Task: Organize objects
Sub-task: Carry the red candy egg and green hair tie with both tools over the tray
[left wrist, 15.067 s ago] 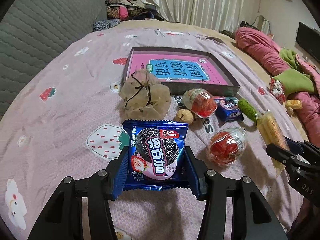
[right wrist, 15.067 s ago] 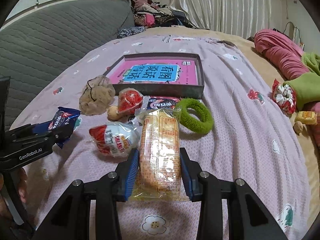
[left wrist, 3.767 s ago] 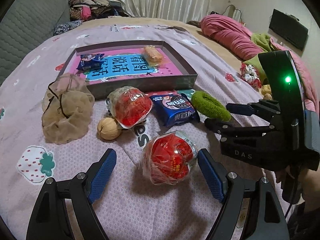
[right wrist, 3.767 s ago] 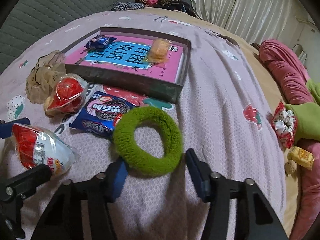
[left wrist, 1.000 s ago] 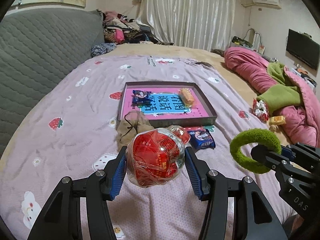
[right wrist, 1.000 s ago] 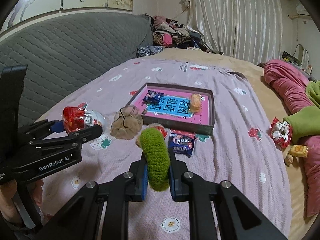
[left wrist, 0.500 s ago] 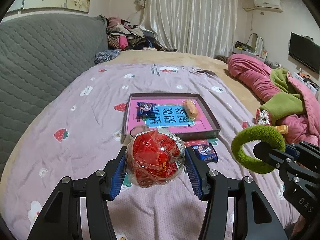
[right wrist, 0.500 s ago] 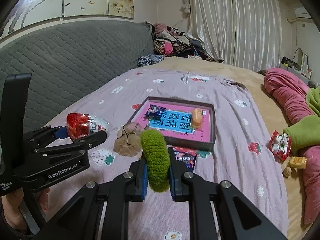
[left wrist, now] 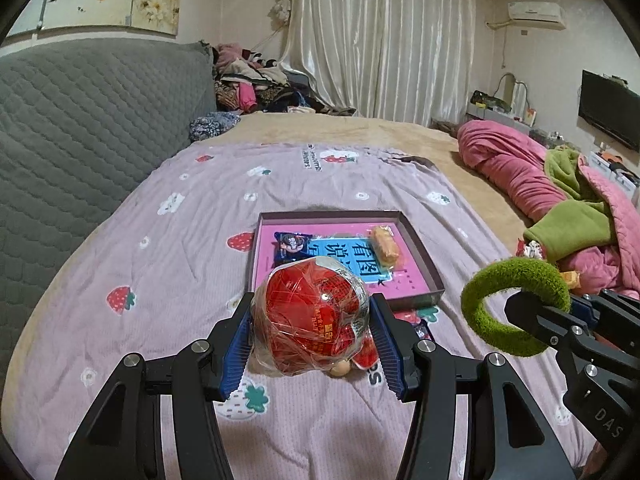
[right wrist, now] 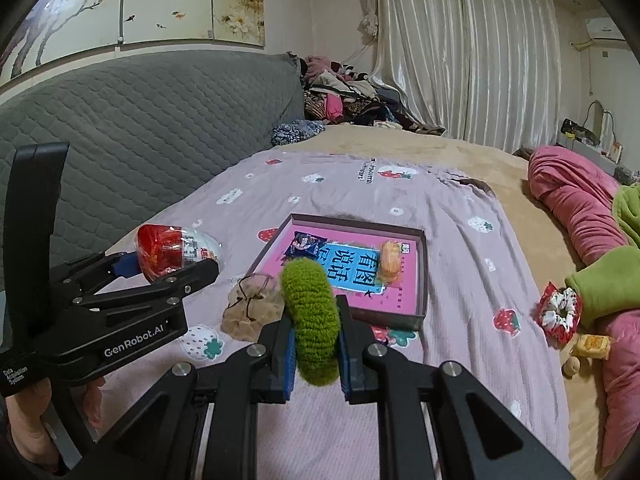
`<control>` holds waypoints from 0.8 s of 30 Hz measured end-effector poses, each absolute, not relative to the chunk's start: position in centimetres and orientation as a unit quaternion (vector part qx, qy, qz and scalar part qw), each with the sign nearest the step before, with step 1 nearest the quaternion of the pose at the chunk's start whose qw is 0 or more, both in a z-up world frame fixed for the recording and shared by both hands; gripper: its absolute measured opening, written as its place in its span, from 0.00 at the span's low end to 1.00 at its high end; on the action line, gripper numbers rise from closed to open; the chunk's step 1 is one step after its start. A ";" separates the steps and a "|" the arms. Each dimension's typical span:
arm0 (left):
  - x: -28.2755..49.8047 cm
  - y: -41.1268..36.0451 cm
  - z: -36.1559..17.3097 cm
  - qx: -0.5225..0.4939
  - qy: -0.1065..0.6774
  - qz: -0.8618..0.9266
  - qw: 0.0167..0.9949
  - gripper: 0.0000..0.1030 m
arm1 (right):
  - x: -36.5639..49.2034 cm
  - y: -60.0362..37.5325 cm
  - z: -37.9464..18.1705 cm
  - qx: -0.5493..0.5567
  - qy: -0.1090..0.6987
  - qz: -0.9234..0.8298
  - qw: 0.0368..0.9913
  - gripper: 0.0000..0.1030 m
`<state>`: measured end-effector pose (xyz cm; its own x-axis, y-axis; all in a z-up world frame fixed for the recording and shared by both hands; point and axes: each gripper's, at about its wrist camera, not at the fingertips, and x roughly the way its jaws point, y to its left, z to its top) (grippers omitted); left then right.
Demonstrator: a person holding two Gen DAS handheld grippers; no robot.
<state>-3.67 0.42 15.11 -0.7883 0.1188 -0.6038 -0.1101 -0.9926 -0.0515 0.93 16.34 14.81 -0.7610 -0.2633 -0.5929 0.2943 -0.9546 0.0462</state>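
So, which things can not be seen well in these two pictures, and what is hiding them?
- Left wrist view: the red wrapped ball in the left gripper hides most of the items on the bedsheet behind it and the near edge of the tray.
- Right wrist view: the green ring in the right gripper covers part of the tray's print and the snack behind it.
- Both views: print on the blue packet is too small to read.

In the lower left of the right wrist view, "GenRobot.AI" is printed in white on the black body of the left gripper (right wrist: pixel 176 264), and below it a small label "Data Acquisition System" can be read. In the lower right of the left wrist view, "DAS" is seen on the right gripper (left wrist: pixel 536 316). Large Chinese characters, "看图说话写话", are printed on the blue panel in the shallow box (right wrist: pixel 420 280).
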 end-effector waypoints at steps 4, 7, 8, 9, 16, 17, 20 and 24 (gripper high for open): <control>-5.0 0.7 15.2 -0.321 -0.006 0.945 0.059 0.56 | -0.3 16.4 14.8 0.313 0.024 -0.938 0.147 0.17; -6.1 1.1 15.2 -0.321 -0.004 0.945 0.060 0.56 | -1.3 16.8 14.7 0.313 0.020 -0.939 0.145 0.17; -6.4 1.2 15.2 -0.321 -0.005 0.945 0.059 0.56 | -1.6 16.9 14.7 0.313 0.019 -0.939 0.145 0.17; -7.0 1.2 15.3 -0.321 -0.005 0.945 0.059 0.56 | -1.8 16.9 14.6 0.313 0.019 -0.939 0.144 0.17; -9.9 1.3 15.0 -0.321 -0.011 0.945 0.056 0.56 | -4.5 17.5 13.9 0.318 0.015 -0.937 0.141 0.17; -10.3 1.4 15.0 -0.322 -0.009 0.945 0.055 0.56 | -5.0 17.6 13.8 0.320 0.016 -0.937 0.141 0.17; -11.8 1.5 14.7 -0.323 -0.008 0.945 0.054 0.56 | -6.1 17.8 13.5 0.322 0.016 -0.936 0.140 0.17; -14.1 1.7 14.2 -0.326 -0.006 0.944 0.052 0.56 | -7.6 18.0 13.0 0.323 0.013 -0.936 0.139 0.17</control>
